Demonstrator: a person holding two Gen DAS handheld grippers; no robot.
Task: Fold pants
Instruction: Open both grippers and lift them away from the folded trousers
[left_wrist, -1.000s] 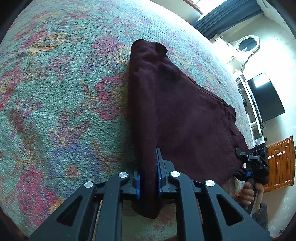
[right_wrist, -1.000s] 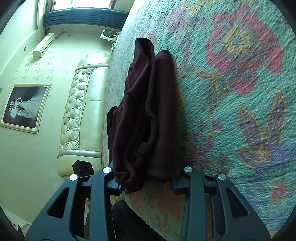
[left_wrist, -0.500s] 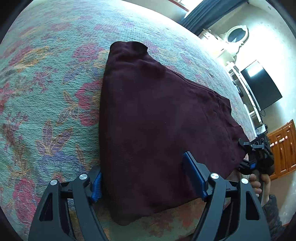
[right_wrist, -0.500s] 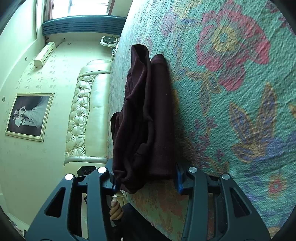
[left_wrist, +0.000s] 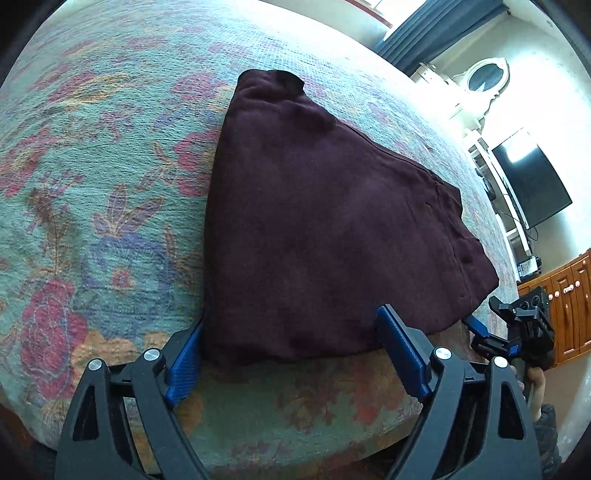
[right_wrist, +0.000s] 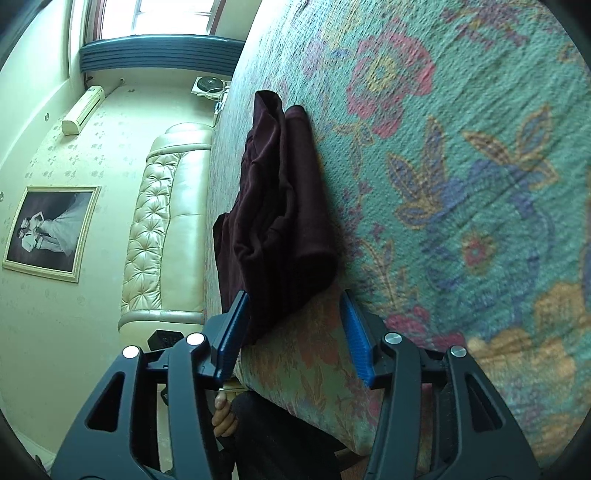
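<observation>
Released pants (left_wrist: 332, 229) hide between-layer folds; both grippers spread.

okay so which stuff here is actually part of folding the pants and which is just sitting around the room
Part of the job:
pants
left gripper, open
right gripper, open
bedspread

Just around:
television
wooden cabinet
mirror
headboard
framed photo

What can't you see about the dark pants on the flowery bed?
- Left wrist view: the underside of the pants and their folded layers, hidden by the top layer.
- Right wrist view: the pants' far end, hidden behind their own bunched folds.
- Left wrist view: the right claw, partly behind the pants' corner.
</observation>
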